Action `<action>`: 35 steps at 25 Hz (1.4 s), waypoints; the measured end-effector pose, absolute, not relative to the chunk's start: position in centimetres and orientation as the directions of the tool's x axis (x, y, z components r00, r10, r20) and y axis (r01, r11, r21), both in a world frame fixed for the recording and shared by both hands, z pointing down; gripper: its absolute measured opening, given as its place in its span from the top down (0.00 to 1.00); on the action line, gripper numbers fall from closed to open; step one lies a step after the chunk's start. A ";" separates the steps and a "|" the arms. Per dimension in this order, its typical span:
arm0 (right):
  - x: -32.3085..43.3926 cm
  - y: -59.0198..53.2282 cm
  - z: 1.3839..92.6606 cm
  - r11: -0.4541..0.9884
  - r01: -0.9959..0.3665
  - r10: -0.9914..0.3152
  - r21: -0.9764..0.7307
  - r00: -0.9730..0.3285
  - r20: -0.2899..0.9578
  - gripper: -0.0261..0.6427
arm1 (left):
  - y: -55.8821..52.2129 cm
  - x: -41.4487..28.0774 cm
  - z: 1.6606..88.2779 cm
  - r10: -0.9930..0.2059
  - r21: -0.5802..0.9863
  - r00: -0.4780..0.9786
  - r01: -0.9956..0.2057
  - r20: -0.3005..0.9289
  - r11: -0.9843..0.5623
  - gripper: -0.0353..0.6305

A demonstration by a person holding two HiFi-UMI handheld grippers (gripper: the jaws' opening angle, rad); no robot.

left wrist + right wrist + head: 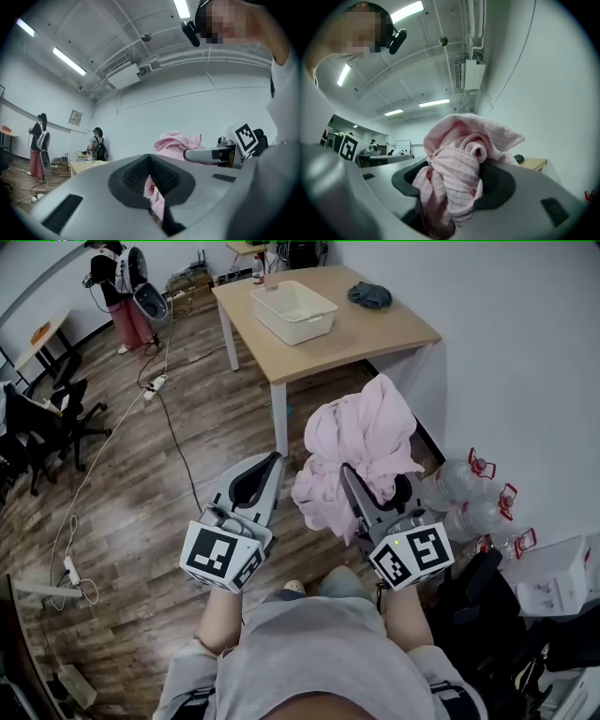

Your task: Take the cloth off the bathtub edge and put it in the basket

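In the head view my right gripper [352, 476] is held up in front of me, shut on a bunched pink cloth [361, 448] that bulges above and to the left of its jaws. The right gripper view shows the same cloth [454, 168] wadded between the black pads of that gripper [454, 180] and spilling over them. My left gripper [271, 466] is beside it, jaws together, close to the cloth's left edge. In the left gripper view the gripper [149, 161] looks shut, with a pink sliver in the gap. A white basket [292, 310] stands on a wooden table [375, 334] ahead.
A dark crumpled cloth [369, 295] lies at the table's far right. Water bottles [464, 486] stand by the wall at right. Cables and a power strip [155, 385] trail over the wood floor, with office chairs [47, 423] at left. Two people [37, 140] stand far off.
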State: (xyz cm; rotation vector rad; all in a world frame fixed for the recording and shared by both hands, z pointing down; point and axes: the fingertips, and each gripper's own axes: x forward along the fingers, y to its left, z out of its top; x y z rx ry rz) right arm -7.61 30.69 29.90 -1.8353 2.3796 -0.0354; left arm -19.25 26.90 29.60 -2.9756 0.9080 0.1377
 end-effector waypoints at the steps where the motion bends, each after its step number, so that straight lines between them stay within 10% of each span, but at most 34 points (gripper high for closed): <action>1: -7.4 30.3 30.1 0.254 -0.962 -0.966 -0.098 -0.247 -0.082 0.55 | 26.5 -19.1 29.7 -0.558 -0.004 0.825 -0.561 -0.091 -0.828 0.95; 35: 11.0 9.0 29.3 0.480 -0.873 -0.876 -0.085 -0.472 -0.095 0.54 | 7.9 -1.5 28.8 -0.758 -0.021 0.645 -0.763 -0.102 -0.646 0.95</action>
